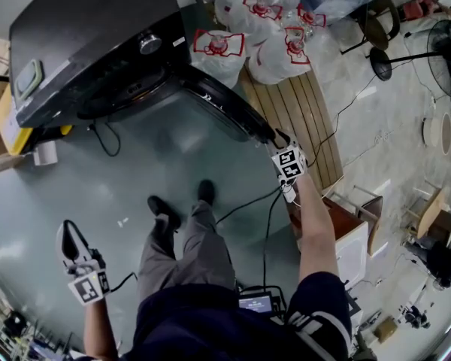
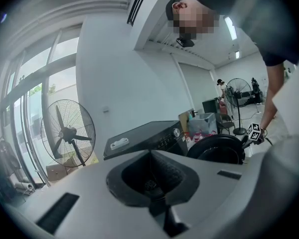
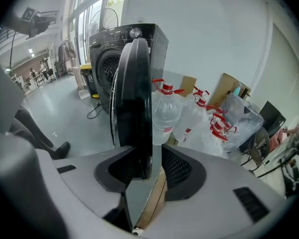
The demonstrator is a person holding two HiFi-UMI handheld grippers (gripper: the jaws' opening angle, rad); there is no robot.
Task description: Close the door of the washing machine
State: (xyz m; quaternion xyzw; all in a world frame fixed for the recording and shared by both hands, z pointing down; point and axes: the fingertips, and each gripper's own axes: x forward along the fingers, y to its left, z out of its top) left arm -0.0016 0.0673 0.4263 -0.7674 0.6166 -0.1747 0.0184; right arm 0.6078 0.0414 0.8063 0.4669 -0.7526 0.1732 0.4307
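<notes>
Over glossy grey floor (image 1: 52,194), my right gripper (image 1: 279,138), jaws spread, straddles the round black washer door (image 1: 225,107) at its upright edge; the black washing machine (image 1: 83,36) lies leftward; my left gripper (image 1: 71,243), pressed together and empty, hangs far off.

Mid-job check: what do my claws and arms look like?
The left claw and right claw are pale grey with black ribbed pads. Each carries a white cube with black square markers. A dark short sleeve with white print covers the right arm.
</notes>
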